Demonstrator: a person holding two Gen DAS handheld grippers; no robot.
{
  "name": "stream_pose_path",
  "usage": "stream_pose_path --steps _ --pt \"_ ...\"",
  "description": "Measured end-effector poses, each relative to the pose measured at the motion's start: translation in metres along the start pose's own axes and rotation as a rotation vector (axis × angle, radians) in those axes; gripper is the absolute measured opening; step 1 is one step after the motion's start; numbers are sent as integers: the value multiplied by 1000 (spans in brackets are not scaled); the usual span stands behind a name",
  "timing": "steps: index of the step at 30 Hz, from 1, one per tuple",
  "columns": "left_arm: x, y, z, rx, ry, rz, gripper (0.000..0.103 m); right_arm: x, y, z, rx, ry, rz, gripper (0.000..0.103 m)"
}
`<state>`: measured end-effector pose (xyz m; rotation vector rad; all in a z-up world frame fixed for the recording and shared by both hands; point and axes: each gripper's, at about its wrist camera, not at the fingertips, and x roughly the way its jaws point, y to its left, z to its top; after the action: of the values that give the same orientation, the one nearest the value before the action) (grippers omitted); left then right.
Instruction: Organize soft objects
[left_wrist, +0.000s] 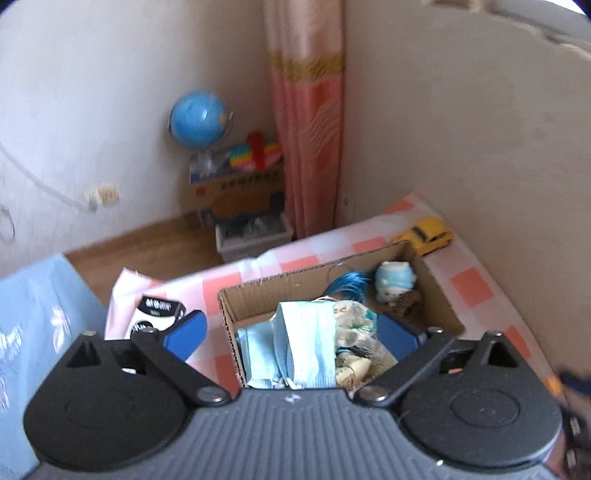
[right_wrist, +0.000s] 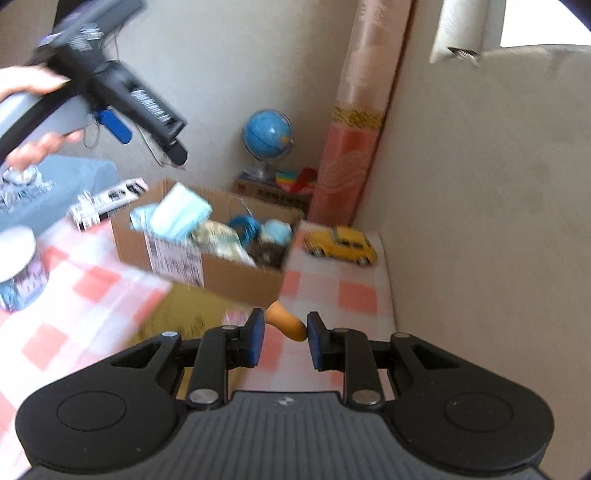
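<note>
Cardboard box (left_wrist: 332, 284) on the checked table (right_wrist: 332, 291) already holds the blue masks (left_wrist: 306, 343), left gripper (left_wrist: 291, 328) released wide above them, right gripper (right_wrist: 284, 338) half-open w/ an orange piece (right_wrist: 286, 321) between, grip unclear, so approach slowly & clench gently.

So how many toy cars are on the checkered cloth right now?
1. The yellow toy car sits on the checkered cloth near the wall, just right of the cardboard box. Others could be hidden behind the box.
</note>
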<state>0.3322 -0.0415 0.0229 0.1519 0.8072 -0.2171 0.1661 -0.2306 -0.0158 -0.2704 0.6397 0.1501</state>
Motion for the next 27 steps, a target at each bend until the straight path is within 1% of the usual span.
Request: stream_pose_path --steps 3,5,8,12,13,15,16,18,20,21,23,25,26,27 --pt "-29 -4 -15 42 -58 -16 102 16 -1 25 -5 -21 45 29" --pt "-47 -7 -30 63 -85 -7 102 29 0 43 -7 -34 77 29" --pt "-65 -9 -51 72 -108 49 102 56 1 71 5 -32 141 29" --pt "-79 -9 -77 68 -125 107 102 95 7 103 28 -18 201 29" --pt "-79 -9 -81 57 -124 110 102 105 8 110 35 -10 216 29" --pt "-80 -7 -91 24 -101 107 102 124 11 121 52 6 219 30" --pt "-79 -6 -95 6 -88 103 102 133 13 126 58 19 223 32" --pt "-79 -2 -102 -23 -75 101 102 148 15 134 81 40 230 41" --pt "-77 0 -107 -53 -68 108 102 156 16 136 98 57 242 57" --pt "-77 2 -109 -60 -66 107 102 157 17 137 99 56 238 61" --pt "-77 1 -113 -73 -55 105 102 151 19 134 101 58 219 82" --pt "-75 0 -114 -73 -41 114 102 143 18 131 121 59 212 94" --pt "-75 -2 -115 -69 -43 129 102 141 17 130 131 62 202 98" --pt "-77 -4 -116 -60 -52 149 102 136 16 129 145 71 178 100"
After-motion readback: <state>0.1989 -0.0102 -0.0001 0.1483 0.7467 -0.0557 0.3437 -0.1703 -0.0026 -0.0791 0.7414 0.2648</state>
